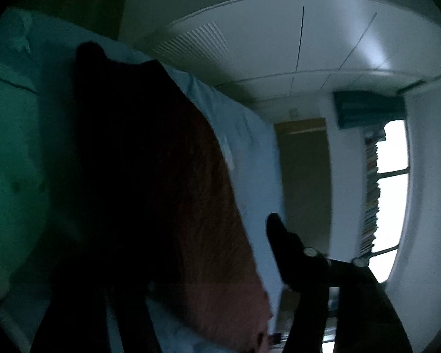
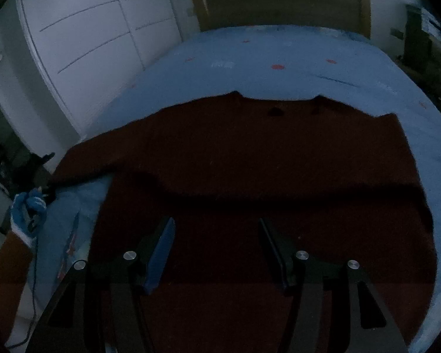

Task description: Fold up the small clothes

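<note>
In the left wrist view the ceiling [image 1: 279,44] and a window [image 1: 394,176] are seen past the dark red garment [image 1: 191,206] draped over the left gripper [image 1: 208,264], whose finger state cannot be told, while in the right wrist view the garment [image 2: 250,161] is spread flat on the blue sheet [image 2: 279,58] beneath the parted, empty right gripper [image 2: 216,235]

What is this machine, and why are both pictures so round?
No machine: a person holds a two-fingered claw in each hand, each carrying a wide-angle camera. The picture from the right claw looks down on a dark red garment spread on a light blue sheet; that claw is open, empty. At its left edge a blue-gloved hand holds the left claw at the garment's sleeve end; whether it grips is too dark to tell. The other picture is that claw's own tilted view.
</note>
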Action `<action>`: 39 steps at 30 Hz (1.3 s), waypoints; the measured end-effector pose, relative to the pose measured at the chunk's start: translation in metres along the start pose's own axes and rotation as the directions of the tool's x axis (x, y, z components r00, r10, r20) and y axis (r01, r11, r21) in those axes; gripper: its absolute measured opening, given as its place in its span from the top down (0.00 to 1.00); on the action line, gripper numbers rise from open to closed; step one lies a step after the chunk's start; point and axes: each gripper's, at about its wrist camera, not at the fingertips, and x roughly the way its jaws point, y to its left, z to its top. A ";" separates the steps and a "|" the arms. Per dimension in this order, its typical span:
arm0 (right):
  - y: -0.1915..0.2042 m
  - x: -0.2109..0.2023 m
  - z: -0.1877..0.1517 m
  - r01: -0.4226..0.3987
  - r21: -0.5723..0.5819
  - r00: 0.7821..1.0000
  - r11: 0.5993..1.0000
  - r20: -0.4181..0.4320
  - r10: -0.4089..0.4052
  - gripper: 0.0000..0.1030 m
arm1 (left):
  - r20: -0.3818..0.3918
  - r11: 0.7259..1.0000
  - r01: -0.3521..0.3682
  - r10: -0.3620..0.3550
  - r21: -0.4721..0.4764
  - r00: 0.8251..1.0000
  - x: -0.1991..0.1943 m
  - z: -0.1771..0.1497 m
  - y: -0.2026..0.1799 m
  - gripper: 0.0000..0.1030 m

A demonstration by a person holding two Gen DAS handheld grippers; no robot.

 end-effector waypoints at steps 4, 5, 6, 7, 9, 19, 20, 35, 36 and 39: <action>-0.005 -0.007 0.002 0.006 -0.003 1.000 1.000 0.009 -0.006 0.41 | -0.005 0.999 0.000 -0.001 -0.048 1.000 0.010 0.012 0.005 0.77; -0.007 -0.010 0.002 0.008 0.000 1.000 1.000 0.013 -0.008 0.41 | -0.015 0.998 -0.022 0.021 -0.059 1.000 0.012 0.015 0.005 0.83; -0.009 -0.011 0.003 0.010 0.004 1.000 1.000 0.016 -0.010 0.41 | -0.018 0.997 -0.040 0.039 -0.064 0.999 0.020 0.021 0.007 0.93; -0.013 -0.014 0.002 0.012 0.012 1.000 1.000 0.020 -0.012 0.41 | -0.017 0.995 -0.069 0.068 -0.072 0.998 0.026 0.023 0.011 0.95; -0.020 -0.018 0.001 0.020 0.031 0.999 0.999 0.026 -0.020 0.41 | -0.004 0.993 -0.092 0.092 -0.079 0.996 0.027 0.022 0.010 0.96; -0.050 -0.030 -0.010 0.048 0.079 0.998 0.996 0.030 -0.051 0.41 | -0.004 0.995 -0.093 0.093 -0.042 0.996 0.030 0.006 -0.028 0.96; -0.054 -0.031 -0.012 0.052 0.088 0.998 0.995 0.028 -0.054 0.41 | -0.006 0.995 -0.091 0.091 -0.041 0.996 0.031 0.003 -0.033 0.96; -0.113 -0.055 -0.036 0.119 0.175 0.993 0.977 0.000 -0.121 0.41 | -0.115 0.997 -0.031 0.039 0.067 0.993 0.087 -0.072 -0.122 0.96; -0.117 -0.058 -0.038 0.121 0.182 0.992 0.976 0.002 -0.124 0.41 | -0.136 0.997 -0.021 0.032 0.080 0.990 0.094 -0.083 -0.132 0.96; -0.132 -0.067 -0.043 0.127 0.208 0.991 0.970 0.011 -0.132 0.41 | -0.187 0.994 0.009 0.011 0.105 0.982 0.108 -0.112 -0.151 0.96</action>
